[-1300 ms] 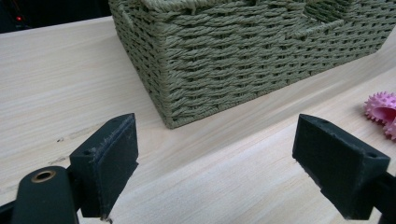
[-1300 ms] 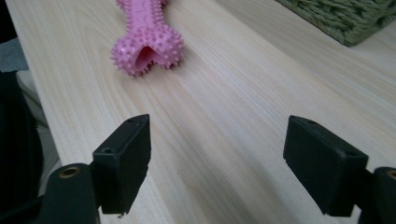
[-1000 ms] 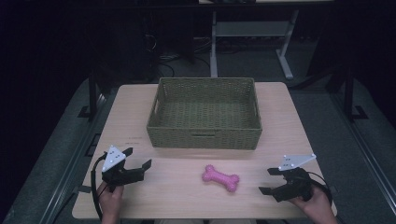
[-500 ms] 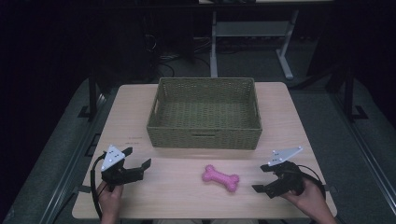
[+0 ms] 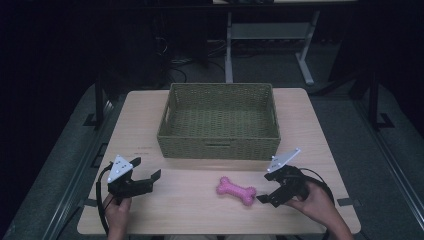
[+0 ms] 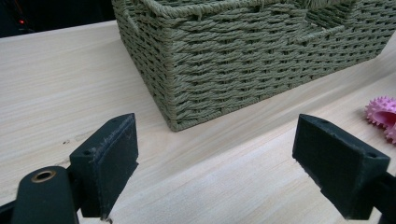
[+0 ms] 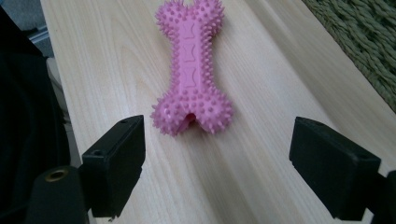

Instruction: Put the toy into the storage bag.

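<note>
1. A pink spiked bone toy [image 7: 190, 74] is seen lying flat on the wooden table [image 7: 261, 154].
2. The right gripper [image 7: 217, 163] is held just short of the toy's near end, jaws spread wide.
3. A woven basket [image 7: 364, 42] is seen to the toy's right.

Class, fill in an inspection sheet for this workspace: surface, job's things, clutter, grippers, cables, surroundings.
Surface: light wooden table, bare around the things.
Job's things: pink spiky bone toy lying flat in front of the green woven basket, apart from it.
Clutter: nothing seen.
Grippers: right gripper open, fingers facing the toy's end; left gripper open, holding nothing.
Cables: black cable loops from the left gripper.
Surroundings: dark room, white desk frame behind.
</note>
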### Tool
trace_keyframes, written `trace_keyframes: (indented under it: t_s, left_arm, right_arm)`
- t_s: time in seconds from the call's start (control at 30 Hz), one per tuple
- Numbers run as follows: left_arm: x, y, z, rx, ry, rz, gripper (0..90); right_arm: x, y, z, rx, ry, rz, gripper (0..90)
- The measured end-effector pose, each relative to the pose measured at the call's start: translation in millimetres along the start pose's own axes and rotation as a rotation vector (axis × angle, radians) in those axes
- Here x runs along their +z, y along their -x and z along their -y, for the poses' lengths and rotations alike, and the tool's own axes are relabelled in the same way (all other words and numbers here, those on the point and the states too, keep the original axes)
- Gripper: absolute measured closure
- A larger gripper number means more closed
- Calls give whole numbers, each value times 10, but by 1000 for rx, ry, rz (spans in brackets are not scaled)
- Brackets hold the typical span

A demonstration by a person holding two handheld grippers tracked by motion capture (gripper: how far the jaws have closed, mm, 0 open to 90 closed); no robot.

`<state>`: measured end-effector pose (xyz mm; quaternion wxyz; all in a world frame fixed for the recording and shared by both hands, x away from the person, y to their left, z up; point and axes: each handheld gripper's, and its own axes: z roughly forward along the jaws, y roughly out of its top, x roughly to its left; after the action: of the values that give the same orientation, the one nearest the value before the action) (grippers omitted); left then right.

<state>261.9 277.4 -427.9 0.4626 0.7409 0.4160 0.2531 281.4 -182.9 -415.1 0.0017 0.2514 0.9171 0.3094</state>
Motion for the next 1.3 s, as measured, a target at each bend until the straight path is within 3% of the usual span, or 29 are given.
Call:
trace_keyframes:
  t_s: [0.4,0.97,1.3]
  left_arm:
    - [-1,0,0,-2,1,1,138]
    - [2,0,0,-3,0,1,138]
    - [1,-19,-3,-7,1,3,138]
  right_arm:
    - [110,-9,-245,-46,-44,-24,180]
    - [199,-24,-452,-61,-77,-34,184]
    - [360,-51,-569,-71,-117,-65,199]
